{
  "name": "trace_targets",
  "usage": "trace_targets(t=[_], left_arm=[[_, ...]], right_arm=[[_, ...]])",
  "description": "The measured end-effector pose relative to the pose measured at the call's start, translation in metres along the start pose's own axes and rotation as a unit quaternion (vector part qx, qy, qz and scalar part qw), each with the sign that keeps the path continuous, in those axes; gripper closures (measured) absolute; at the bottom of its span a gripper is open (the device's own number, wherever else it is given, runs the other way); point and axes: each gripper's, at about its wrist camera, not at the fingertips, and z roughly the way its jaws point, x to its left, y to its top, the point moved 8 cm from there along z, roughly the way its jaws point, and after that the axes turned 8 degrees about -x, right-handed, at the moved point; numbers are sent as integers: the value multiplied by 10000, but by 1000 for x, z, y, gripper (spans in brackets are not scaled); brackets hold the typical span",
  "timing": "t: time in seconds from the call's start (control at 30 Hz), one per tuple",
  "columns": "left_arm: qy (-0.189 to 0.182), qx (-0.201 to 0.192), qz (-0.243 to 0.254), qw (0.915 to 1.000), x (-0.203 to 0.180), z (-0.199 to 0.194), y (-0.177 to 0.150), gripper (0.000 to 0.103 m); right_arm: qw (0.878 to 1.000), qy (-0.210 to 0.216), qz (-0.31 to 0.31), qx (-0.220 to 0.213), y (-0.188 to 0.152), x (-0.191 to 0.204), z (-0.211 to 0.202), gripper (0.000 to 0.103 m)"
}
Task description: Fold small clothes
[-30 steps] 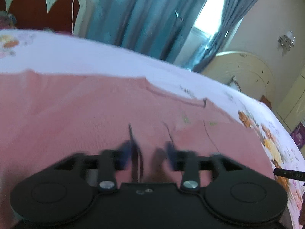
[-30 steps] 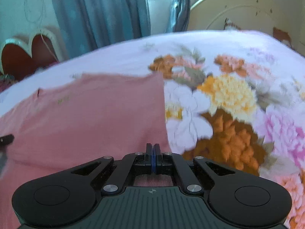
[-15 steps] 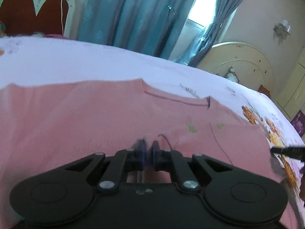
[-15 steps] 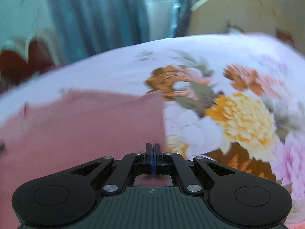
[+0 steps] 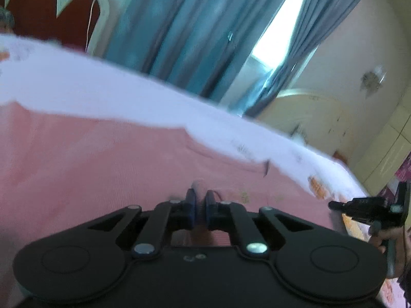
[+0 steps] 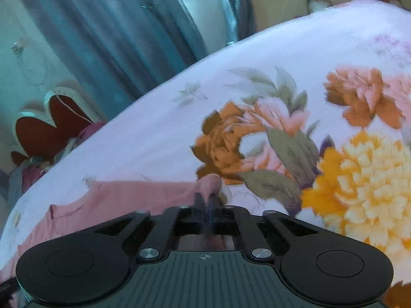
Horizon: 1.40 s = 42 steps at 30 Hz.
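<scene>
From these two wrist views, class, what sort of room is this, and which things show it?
Most likely a bedroom: a floral bedsheet spread over a bed, a cream arched headboard, and blue curtains at the window.

No readable text, label or number shows in either view. The small pale marks on the black body of the left hand-held gripper (image 5: 199,206) are too blurred to read.

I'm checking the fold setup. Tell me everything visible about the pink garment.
The pink garment is a ribbed knit top lying mostly flat on the floral bedsheet. A dark seam or neckline edge shows near its far edge. The left claw pinches a fold near its middle; the right claw pinches its corner, which bunches up.
</scene>
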Motion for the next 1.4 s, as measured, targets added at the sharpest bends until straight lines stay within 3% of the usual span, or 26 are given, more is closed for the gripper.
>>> trace_targets(t=[0.17,0.23,0.27,0.3,0.33,0.37,0.4,0.47,0.53,0.6,0.87,0.93,1.0,1.07,1.13,1.2,1.33,1.4], left_arm=[[236,430,221,9986,4,11,-14,94],[300,474,240,9981,5,9,-10,79],[468,372,313,9977,6,2,-4,74],[660,134,526,9963,4,-8,3,62],[698,-118,800,9943,-4,-20,12,56],[608,-219,1078,9921,-15,-23,16,56],[474,-166,1348,9896,-28,-21,16,55],[229,181,1821,9828,-55,-7,6,53],[241,700,2093,9750,-66,11,-11,52],[372,1113,2099,9707,-62,22,-28,50],[450,996,2160,9702,-58,9,-27,49],[335,713,2120,9741,-68,-5,-18,46],[66,487,2001,9785,-78,-22,-17,44],[-53,744,2007,9768,-81,-23,-32,42],[108,1084,2163,9702,-73,-19,-52,42],[143,1009,2194,9703,-71,-28,-52,42],[252,991,2406,9652,-67,-36,-52,37],[246,989,2345,9668,-64,-37,-54,37]], right_arm=[[9988,-298,-316,230,-9,-6,15,100],[9965,-652,-518,-11,-1,-6,5,81],[9962,-625,-558,-244,3,-3,-4,71],[9968,-475,-565,-294,6,0,-9,72],[9965,-447,-668,-210,7,4,-9,75],[9951,-459,-869,-94,7,8,-6,94],[9936,-473,-1023,21,4,12,-1,101],[9920,-464,-1144,253,-5,17,10,101],[9891,-595,-1240,526,-17,16,22,101],[9894,-641,-1184,541,-19,16,17,101],[9819,-735,-1545,817,-69,17,-61,101],[9835,-826,-1461,680,-72,15,-80,101],[9887,-654,-1282,430,-74,20,-104,101],[9885,-564,-1317,473,-83,26,-108,101],[9858,-621,-1416,652,-97,24,-103,101],[9855,-677,-1406,667,-93,28,-106,101],[9890,-501,-1374,217,-79,47,-119,101],[9894,-473,-1298,447,-89,51,-109,101]])
